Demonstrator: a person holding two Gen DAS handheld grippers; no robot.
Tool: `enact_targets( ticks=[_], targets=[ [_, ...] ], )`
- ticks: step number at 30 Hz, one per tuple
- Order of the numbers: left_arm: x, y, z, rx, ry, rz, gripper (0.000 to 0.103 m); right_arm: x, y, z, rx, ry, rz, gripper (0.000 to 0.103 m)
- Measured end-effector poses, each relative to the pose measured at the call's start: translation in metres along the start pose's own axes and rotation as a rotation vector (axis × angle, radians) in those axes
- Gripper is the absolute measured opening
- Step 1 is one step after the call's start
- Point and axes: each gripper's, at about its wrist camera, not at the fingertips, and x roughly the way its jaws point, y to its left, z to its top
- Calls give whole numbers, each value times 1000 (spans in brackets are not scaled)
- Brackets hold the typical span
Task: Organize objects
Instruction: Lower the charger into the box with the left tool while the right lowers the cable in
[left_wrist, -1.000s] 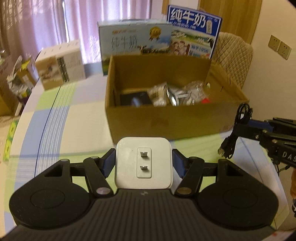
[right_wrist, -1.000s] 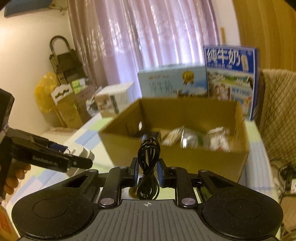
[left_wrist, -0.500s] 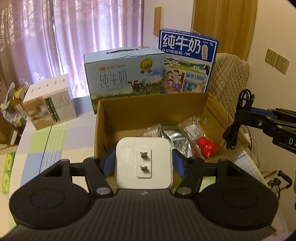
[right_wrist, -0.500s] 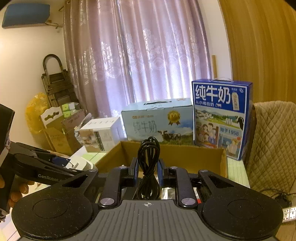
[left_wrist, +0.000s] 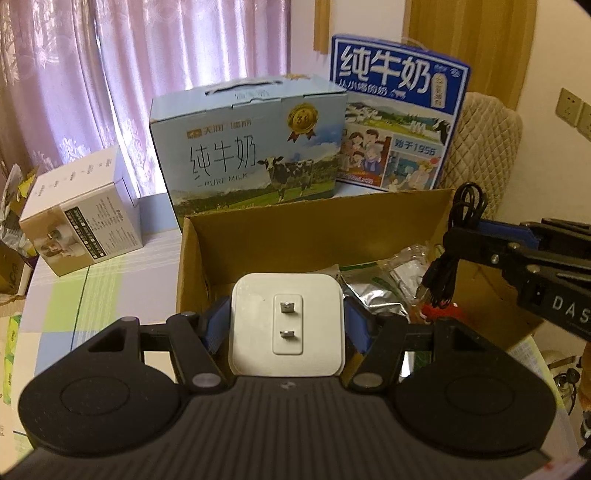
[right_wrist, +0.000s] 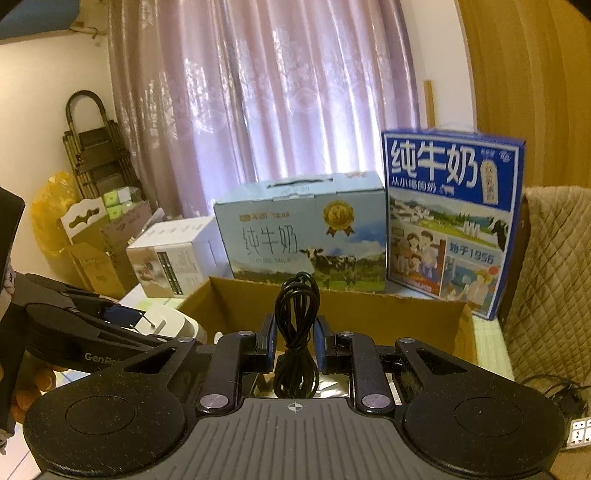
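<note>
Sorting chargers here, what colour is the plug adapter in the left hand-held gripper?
White plug adapter, seen best in the left wrist view.

You hold two tools: the left tool (left_wrist: 287, 325) carries one white plug adapter (left_wrist: 287, 325) with two metal prongs (left_wrist: 286, 319), and the right tool (right_wrist: 294, 341) carries one coiled black cable (right_wrist: 296, 332). One open cardboard box (left_wrist: 317, 229) sits on the worktop (left_wrist: 92, 280) in front of you. Behind it stand two milk cartons, one pale blue (left_wrist: 251, 147) and one dark blue (left_wrist: 399, 125), and off to the left sits one white box (left_wrist: 81, 221). Inside the cardboard box you can count one silver foil pouch (left_wrist: 373, 299) and one red item (left_wrist: 439, 310); the other packets there are too jumbled to number.
</note>
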Motion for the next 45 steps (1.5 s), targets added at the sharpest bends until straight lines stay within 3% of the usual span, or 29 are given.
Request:
enact_targets(
  ticks=[10, 24, 26, 30, 42, 45],
  targets=[
    [48, 5, 16, 11, 50, 43, 61, 47, -12, -5, 27, 76, -13, 17],
    [83, 9, 28, 37, 80, 60, 61, 69, -21, -8, 54, 114, -24, 17],
    [84, 10, 30, 30, 77, 61, 62, 69, -22, -8, 58, 117, -25, 17],
    [80, 11, 34, 33, 44, 65, 76, 69, -24, -9, 65, 125, -27, 17],
    [76, 16, 31, 10, 55, 57, 76, 73, -26, -8, 97, 148, -15, 17],
    [74, 17, 31, 7, 53, 55, 76, 76, -29, -5, 124, 164, -20, 22]
  ],
)
